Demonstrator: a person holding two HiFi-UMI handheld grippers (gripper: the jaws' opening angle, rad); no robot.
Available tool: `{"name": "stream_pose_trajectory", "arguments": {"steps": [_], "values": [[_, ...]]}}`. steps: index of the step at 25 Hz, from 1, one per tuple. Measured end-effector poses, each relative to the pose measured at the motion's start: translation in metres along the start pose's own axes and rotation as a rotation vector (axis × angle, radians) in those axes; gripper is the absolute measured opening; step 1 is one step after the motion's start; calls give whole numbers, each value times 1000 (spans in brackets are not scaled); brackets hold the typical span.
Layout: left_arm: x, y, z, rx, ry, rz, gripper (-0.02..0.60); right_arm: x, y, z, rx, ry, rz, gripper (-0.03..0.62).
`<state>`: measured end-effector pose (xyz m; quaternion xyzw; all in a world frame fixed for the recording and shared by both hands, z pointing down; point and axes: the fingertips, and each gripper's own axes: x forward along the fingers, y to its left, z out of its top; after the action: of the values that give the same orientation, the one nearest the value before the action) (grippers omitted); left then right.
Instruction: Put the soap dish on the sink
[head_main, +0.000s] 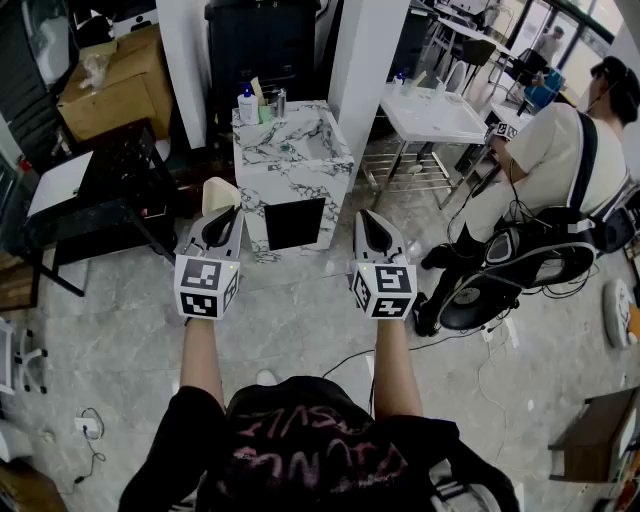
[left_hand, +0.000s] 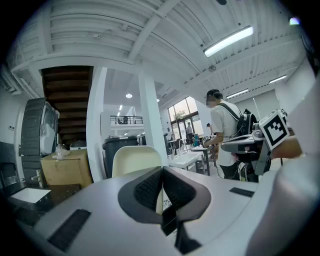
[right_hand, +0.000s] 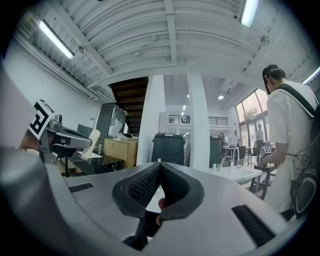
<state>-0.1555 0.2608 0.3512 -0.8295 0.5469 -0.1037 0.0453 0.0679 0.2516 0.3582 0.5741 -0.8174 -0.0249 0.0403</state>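
While the left gripper (head_main: 224, 218) has its jaws closed on the cream soap dish (head_main: 217, 192) — the dish rises past the jaw tips — the right gripper (head_main: 373, 224) has its jaws pressed together, empty. Beyond both, apart from the dish, stands the marble sink (head_main: 290, 170).

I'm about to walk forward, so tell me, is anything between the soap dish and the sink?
Nothing visible. The left claw holds the soap dish, and only floor lies between it and the sink. Bottles stand at the back corner of the sink's top.
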Motion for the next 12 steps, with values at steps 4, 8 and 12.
{"name": "stream_pose_trajectory", "arguments": {"steps": [4, 8, 12], "values": [[-12, -7, -8, 1, -5, -1, 20, -12, 8, -8, -13, -4, 2, 14], [-7, 4, -12, -11, 8, 0, 20, 0, 13, -6, -4, 8, 8, 14], [-3, 15, -13, -18, 12, 0, 20, 12, 15, -3, -17, 16, -1, 14]]}}
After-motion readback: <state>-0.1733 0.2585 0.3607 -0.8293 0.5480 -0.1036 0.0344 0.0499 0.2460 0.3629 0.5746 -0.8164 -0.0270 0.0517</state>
